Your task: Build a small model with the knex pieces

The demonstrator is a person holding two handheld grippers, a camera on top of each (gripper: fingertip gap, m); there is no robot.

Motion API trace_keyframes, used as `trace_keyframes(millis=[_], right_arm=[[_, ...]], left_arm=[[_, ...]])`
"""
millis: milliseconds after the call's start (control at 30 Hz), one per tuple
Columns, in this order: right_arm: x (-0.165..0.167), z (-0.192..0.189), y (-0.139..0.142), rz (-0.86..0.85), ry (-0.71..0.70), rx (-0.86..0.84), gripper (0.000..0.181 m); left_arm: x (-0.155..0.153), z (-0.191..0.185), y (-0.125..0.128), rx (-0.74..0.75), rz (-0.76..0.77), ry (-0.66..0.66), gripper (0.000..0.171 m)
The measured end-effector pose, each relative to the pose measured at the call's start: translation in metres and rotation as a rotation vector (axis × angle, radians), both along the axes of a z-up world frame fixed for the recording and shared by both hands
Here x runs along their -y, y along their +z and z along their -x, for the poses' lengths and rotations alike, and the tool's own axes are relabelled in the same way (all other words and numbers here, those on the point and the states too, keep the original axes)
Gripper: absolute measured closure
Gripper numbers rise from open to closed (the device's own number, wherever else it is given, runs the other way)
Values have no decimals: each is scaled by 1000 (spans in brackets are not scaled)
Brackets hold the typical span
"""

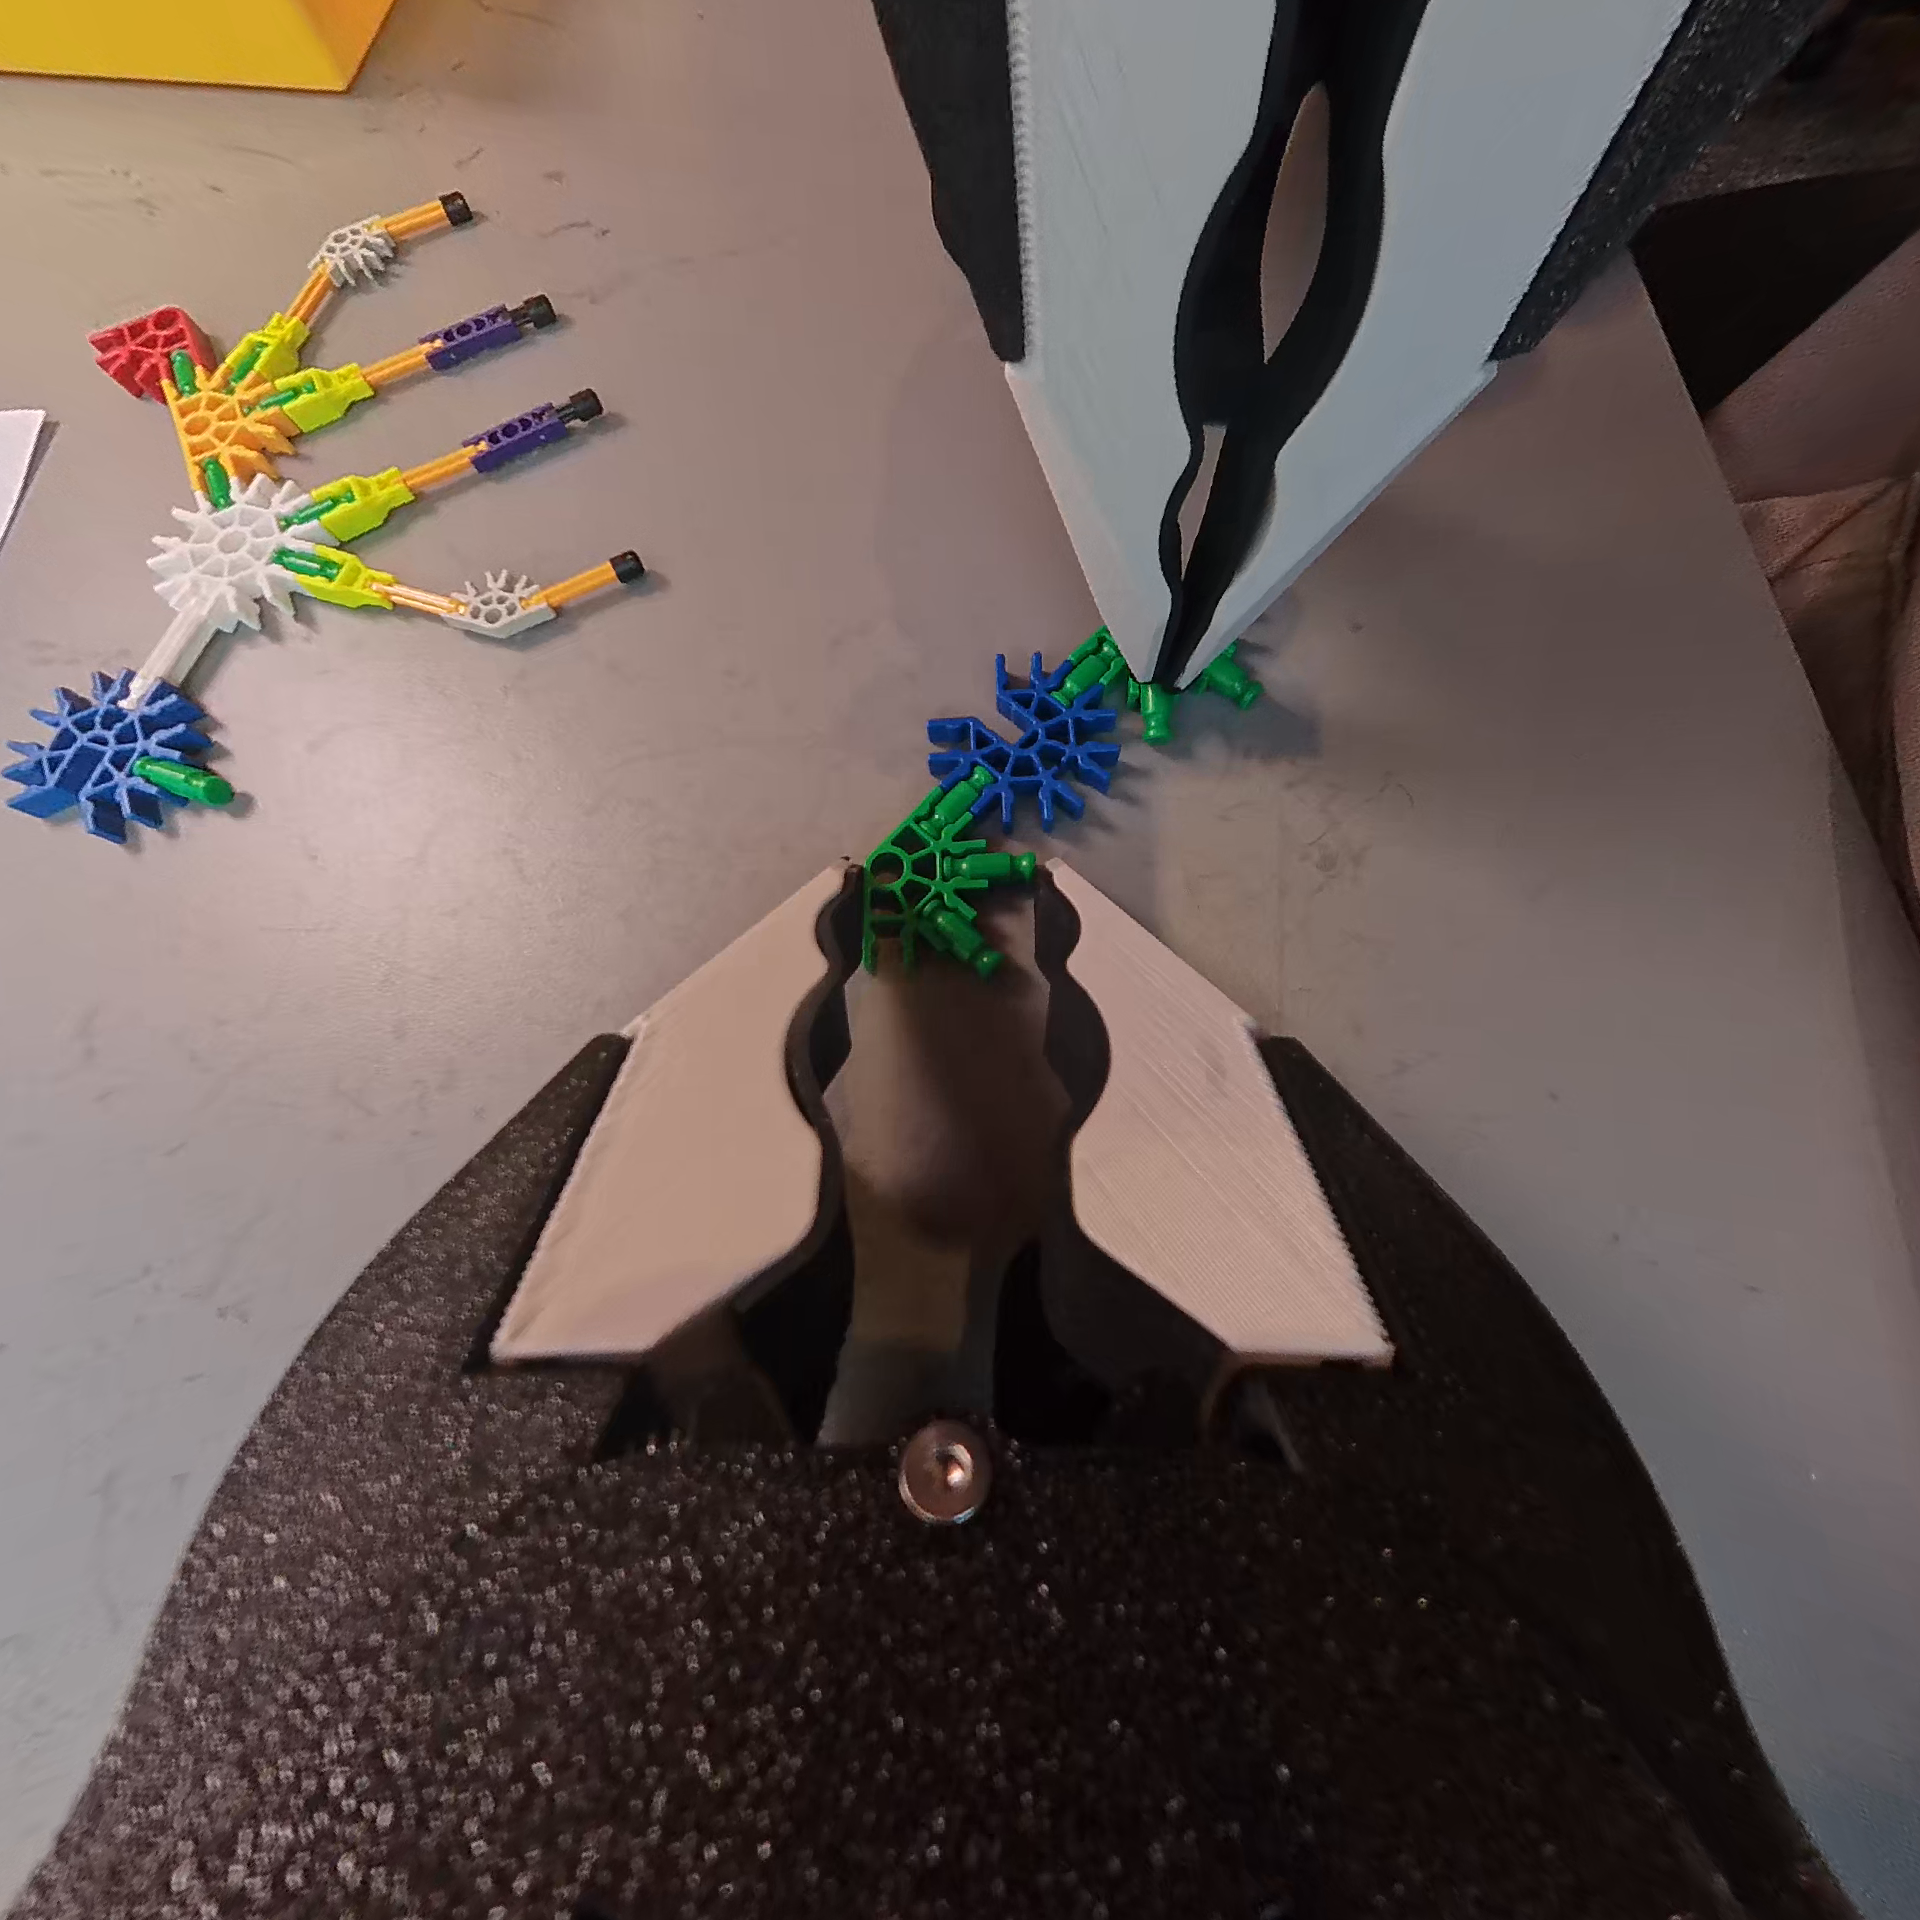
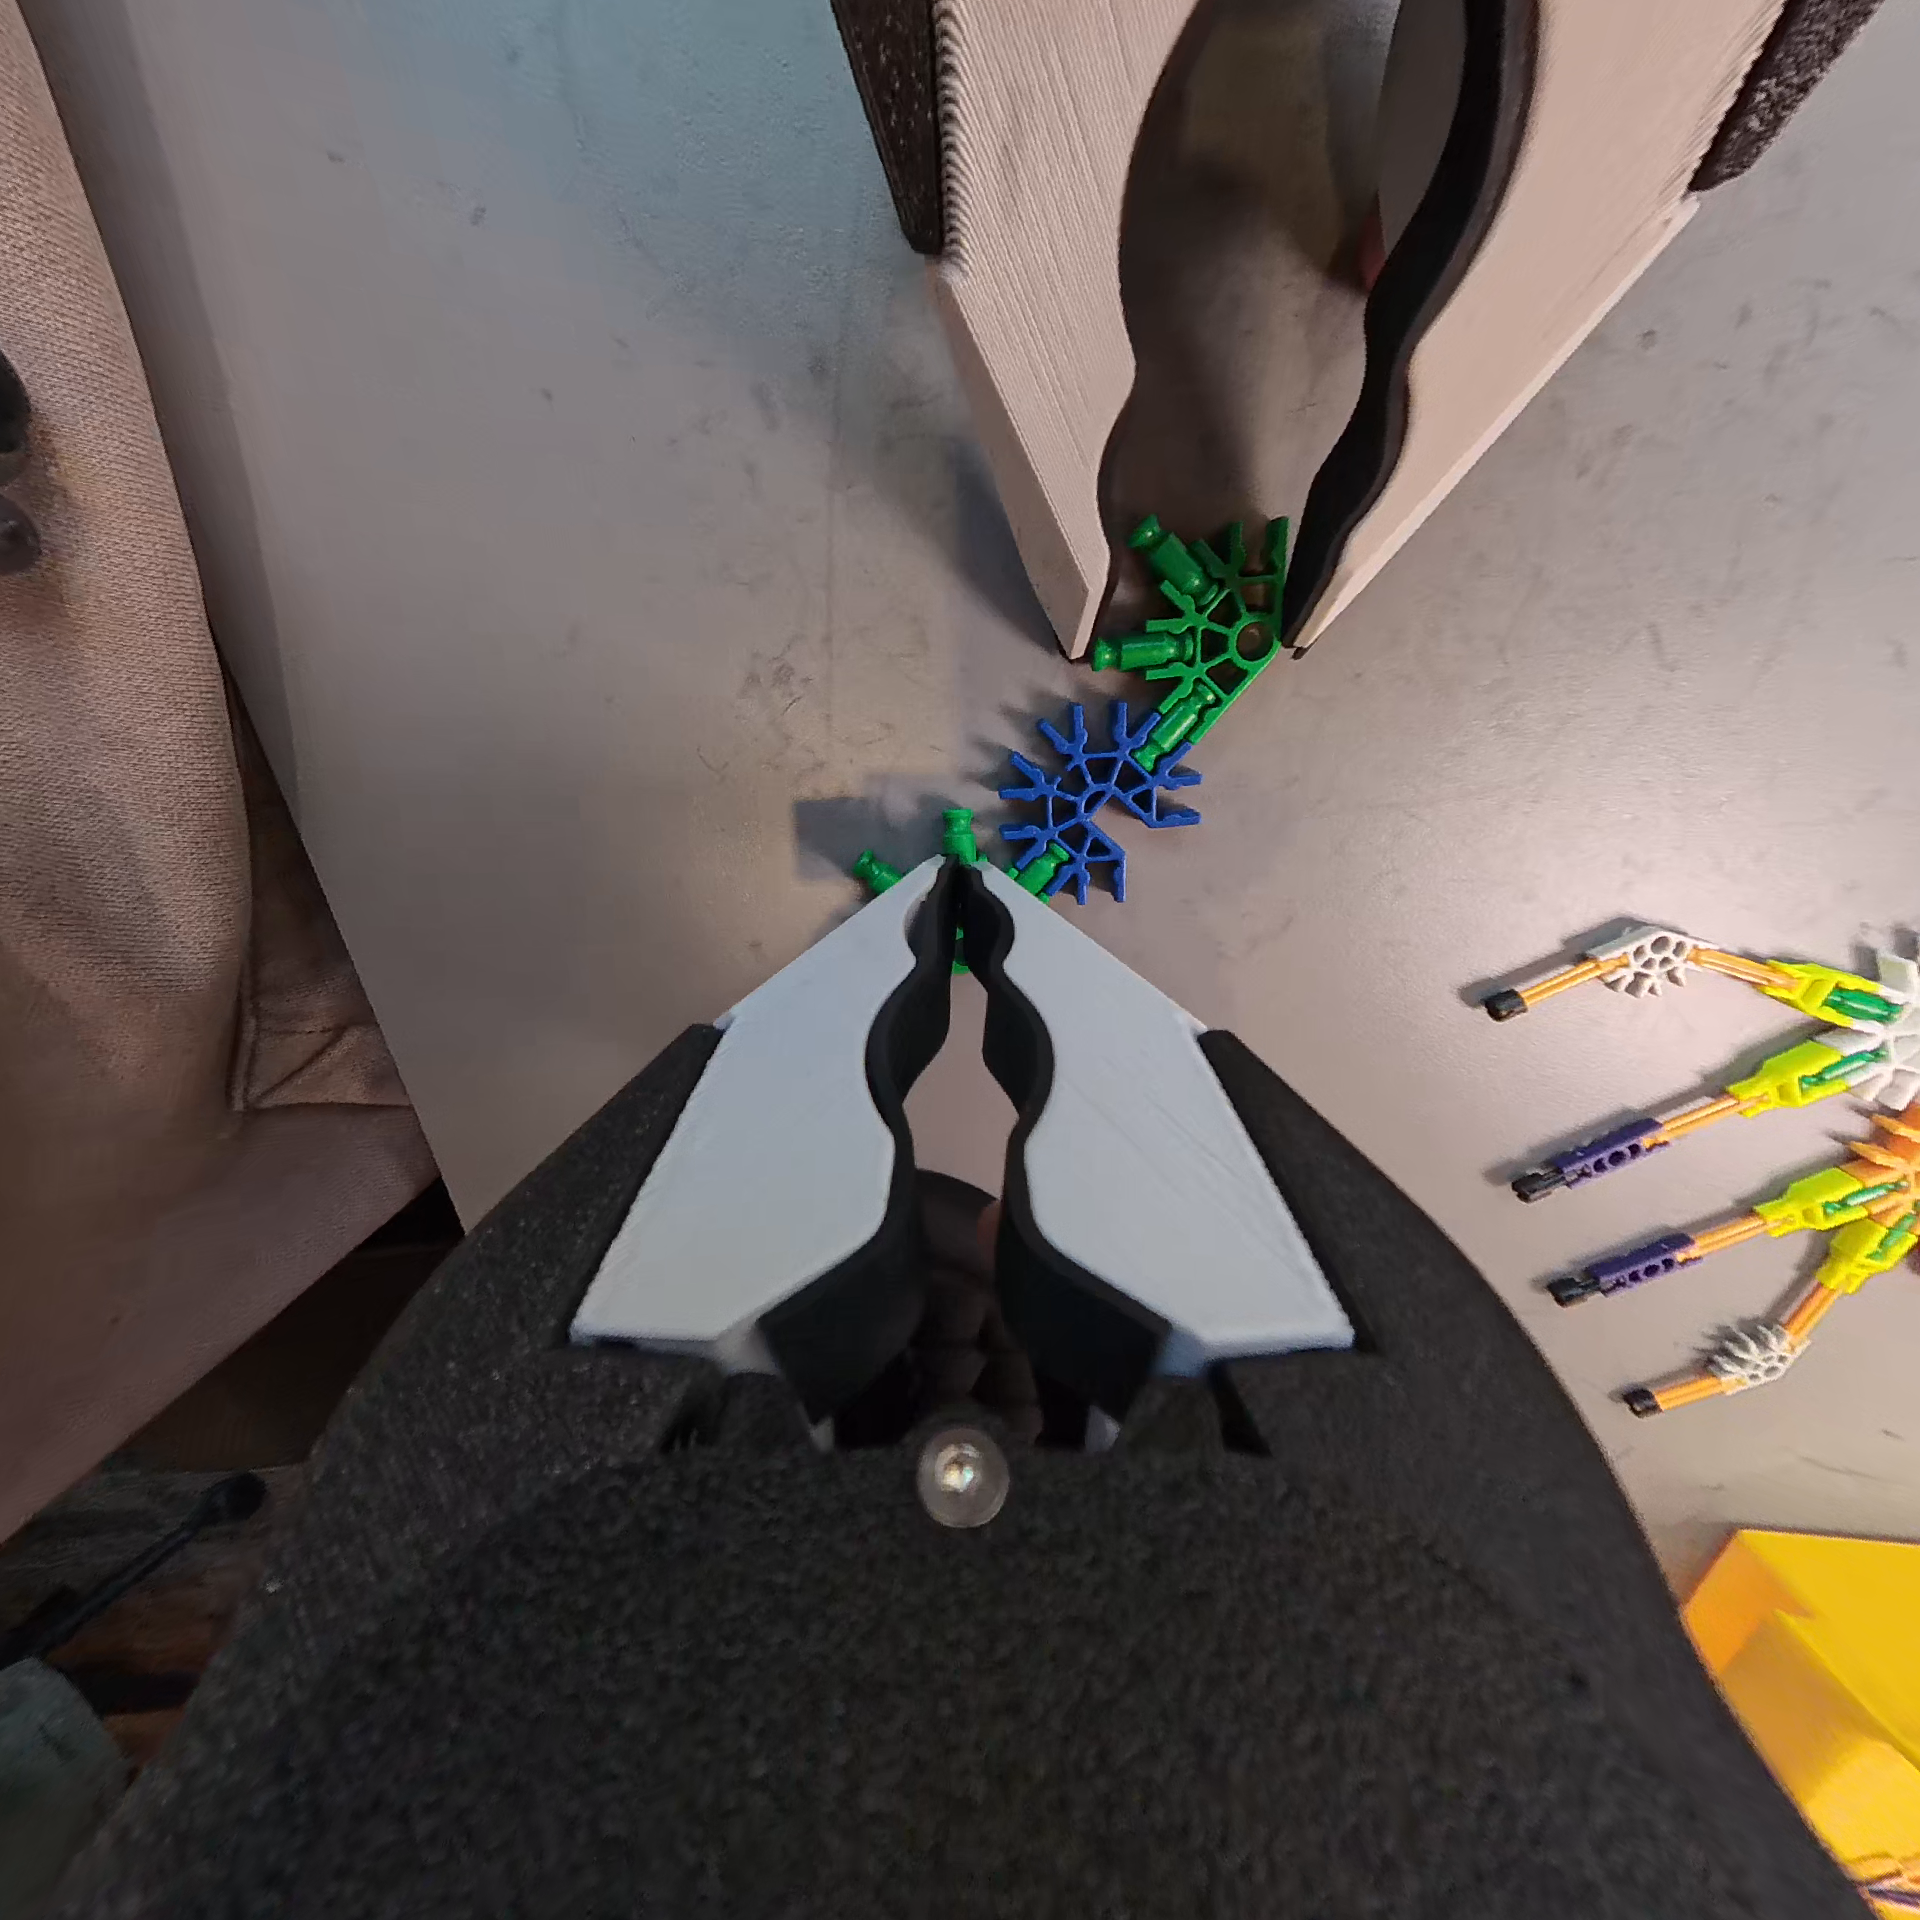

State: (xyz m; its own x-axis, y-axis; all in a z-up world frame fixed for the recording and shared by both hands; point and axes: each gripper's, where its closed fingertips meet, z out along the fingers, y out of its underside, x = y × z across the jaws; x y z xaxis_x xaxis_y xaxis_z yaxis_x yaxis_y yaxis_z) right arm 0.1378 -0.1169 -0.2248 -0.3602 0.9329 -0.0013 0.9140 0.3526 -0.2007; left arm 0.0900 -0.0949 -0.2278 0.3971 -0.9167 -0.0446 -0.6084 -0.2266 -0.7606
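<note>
Left gripper point(image 1: 948, 883), jaws spread, brackets one green connector point(image 1: 914, 883) of the small assembly on the grey table point(image 1: 520, 935), while the right gripper point(image 2: 951, 868), pinched on the opposite green connector point(image 2: 966, 940), should hold level across the blue hub point(image 1: 1023, 743).

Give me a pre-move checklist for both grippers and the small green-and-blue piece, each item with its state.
1. Right gripper closed on the far green connector: ok.
2. Left gripper around the near green connector, not clamped, jaws apart: ok.
3. Blue connectors joined to both green ends: ok.
4. Small piece flat on the table: cannot tell at the gripped end.
5. Large assembly apart from both grippers: ok.
6. Yellow box away from the work: ok.
</note>
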Motion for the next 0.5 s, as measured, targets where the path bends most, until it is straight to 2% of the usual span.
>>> trace_keyframes(millis=[267,500], right_arm=[[0,0,0,16,6,11,181],[1,1,-1,56,-44,-51,181]], left_arm=[[0,0,0,-2,-4,1,140],[0,0,0,-4,-11,1,140]])
